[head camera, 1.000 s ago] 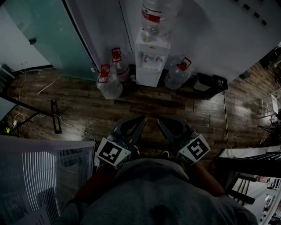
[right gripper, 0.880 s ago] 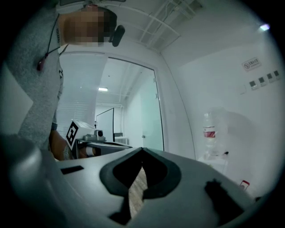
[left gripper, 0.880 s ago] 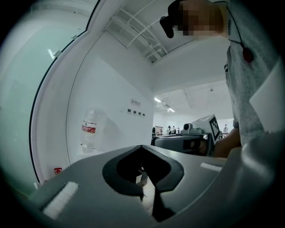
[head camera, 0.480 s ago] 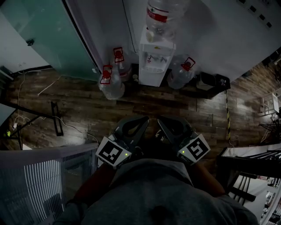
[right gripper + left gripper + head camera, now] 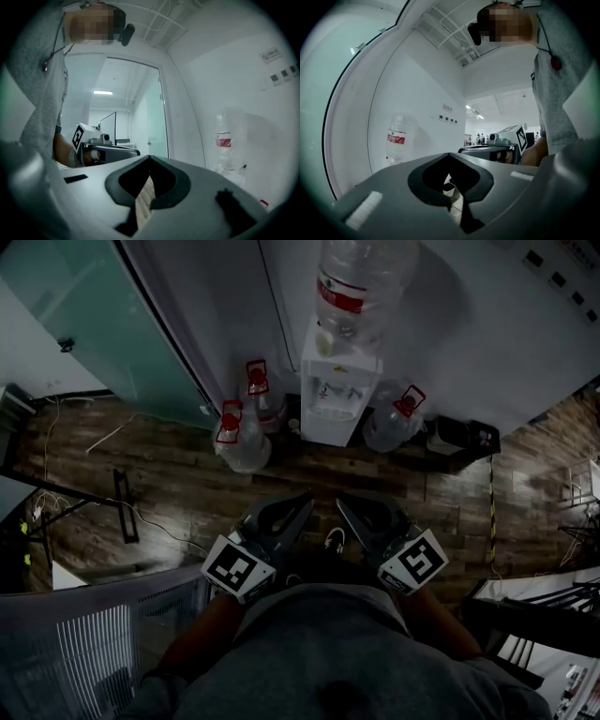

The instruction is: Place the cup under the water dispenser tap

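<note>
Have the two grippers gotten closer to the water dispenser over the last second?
Yes. The left gripper and right gripper moved toward the water dispenser; less wooden floor separates them from its base.

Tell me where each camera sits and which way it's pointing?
Head view: on the person's head, looking steeply down at the water dispenser and floor; shows their torso, left gripper, right gripper.
Left gripper view: on the left gripper, looking along its shut jaws; the right gripper and torso show at right.
Right gripper view: mirrored, left gripper at left.
Shared: all show the dispenser's bottle.
</note>
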Available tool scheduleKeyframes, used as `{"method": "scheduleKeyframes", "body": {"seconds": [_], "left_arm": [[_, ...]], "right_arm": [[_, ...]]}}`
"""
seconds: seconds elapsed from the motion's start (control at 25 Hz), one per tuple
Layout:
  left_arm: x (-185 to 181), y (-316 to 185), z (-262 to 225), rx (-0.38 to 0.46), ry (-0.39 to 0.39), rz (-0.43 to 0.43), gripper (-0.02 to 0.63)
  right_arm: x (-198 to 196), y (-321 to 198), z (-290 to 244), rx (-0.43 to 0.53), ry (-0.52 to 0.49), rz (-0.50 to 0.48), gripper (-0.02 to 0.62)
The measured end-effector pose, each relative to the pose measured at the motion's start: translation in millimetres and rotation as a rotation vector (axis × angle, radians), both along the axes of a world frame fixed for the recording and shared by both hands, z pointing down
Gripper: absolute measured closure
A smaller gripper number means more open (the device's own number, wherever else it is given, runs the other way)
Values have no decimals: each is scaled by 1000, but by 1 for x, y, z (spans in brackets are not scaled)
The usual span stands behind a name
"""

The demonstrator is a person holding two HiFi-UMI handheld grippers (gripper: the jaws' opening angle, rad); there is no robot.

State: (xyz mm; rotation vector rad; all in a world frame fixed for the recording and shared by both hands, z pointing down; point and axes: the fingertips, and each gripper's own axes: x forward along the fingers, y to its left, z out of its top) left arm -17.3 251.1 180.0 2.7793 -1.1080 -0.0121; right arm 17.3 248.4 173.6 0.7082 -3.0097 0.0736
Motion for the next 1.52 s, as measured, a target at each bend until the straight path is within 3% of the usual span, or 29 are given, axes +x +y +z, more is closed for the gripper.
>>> {"method": "scheduleKeyframes", "body": {"seconds": [0.44, 0.96, 1.12, 1.52], "left_arm": [[23, -88, -7, -15, -21, -63, 598], [37, -145, -2, 0, -47, -110, 598], [30, -164, 3, 24, -28, -94, 598], [-16, -236, 14, -16, -28, -4, 598]], "right_arm": [[19, -90, -8, 1, -5, -67, 586], [37, -146, -3, -3, -14, -98, 586], [28, -162, 3, -7, -3, -90, 586], [-20, -229, 11, -18, 31, -3, 586]]}}
